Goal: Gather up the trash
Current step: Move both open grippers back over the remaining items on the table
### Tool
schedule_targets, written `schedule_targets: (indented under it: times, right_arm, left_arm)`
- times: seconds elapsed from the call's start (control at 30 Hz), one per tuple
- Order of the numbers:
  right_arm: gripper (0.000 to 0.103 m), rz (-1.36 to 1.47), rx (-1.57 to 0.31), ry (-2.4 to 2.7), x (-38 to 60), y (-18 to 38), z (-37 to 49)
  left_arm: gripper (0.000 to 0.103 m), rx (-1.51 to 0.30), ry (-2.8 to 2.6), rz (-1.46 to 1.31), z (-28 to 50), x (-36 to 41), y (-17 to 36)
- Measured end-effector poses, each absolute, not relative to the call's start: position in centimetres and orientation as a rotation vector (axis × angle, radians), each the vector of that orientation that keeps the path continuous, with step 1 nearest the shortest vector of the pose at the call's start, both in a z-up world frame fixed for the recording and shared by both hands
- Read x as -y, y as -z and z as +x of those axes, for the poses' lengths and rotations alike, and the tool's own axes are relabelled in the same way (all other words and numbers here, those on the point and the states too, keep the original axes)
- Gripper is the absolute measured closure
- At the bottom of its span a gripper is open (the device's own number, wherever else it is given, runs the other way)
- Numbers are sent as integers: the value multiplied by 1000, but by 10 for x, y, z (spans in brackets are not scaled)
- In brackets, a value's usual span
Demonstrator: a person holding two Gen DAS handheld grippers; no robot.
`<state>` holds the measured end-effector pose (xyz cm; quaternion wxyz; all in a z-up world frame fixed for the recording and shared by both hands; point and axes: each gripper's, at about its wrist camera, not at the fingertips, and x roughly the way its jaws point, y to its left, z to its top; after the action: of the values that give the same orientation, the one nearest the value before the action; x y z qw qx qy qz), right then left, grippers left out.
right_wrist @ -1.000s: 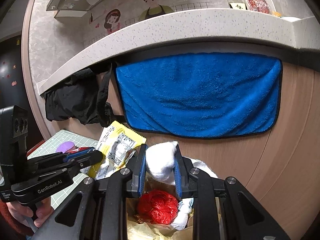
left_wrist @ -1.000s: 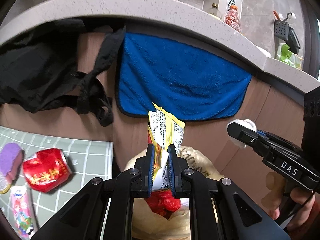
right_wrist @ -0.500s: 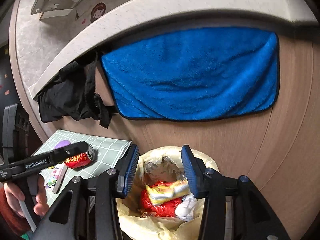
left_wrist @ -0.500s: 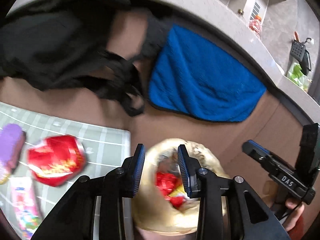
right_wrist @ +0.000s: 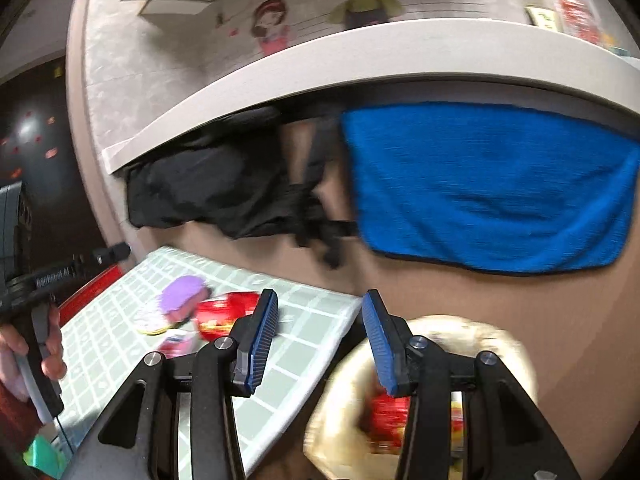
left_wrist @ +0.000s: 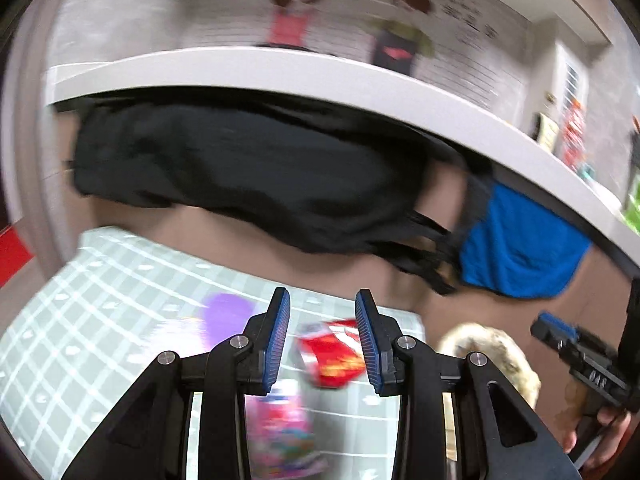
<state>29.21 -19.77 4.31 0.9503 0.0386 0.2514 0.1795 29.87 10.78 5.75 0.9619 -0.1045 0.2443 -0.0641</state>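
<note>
My left gripper [left_wrist: 322,320] is open and holds nothing; through the gap between its fingers I see a red can [left_wrist: 332,356] lying on the green grid mat [left_wrist: 100,320]. A pink packet [left_wrist: 280,428] and a purple item [left_wrist: 224,316] lie beside the can. My right gripper [right_wrist: 320,320] is open and empty too, above the mat's right edge. The lined trash bin [right_wrist: 344,396] stands below its right finger, with red and yellow trash inside. In the right wrist view the can [right_wrist: 224,312], purple item [right_wrist: 184,296] and packet [right_wrist: 176,344] lie to the left. Both views are blurred.
A black cloth [left_wrist: 248,176] and a blue towel [right_wrist: 488,196] hang from the pale counter edge [right_wrist: 320,76] over a brown panel. The bin [left_wrist: 492,356] stands right of the mat. A hand holds the left gripper's handle [right_wrist: 36,344].
Both grippers opened and dropped the yellow wrapper and white tissue into the bin. Both views then swung left from the bin toward the mat, the left one more.
</note>
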Motion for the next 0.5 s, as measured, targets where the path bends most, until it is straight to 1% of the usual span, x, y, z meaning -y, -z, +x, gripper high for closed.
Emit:
schedule_targets:
  times: [0.07, 0.23, 0.5]
  right_arm:
    - [60, 72, -520, -392, 178, -41, 294]
    - [60, 51, -555, -465, 131, -33, 293]
    - [60, -8, -626, -525, 81, -13, 295]
  left_arm:
    - [67, -492, 84, -233, 291, -139, -60]
    - [65, -502, 45, -277, 280, -186, -50]
    - [62, -631, 106, -361, 291, -221, 2]
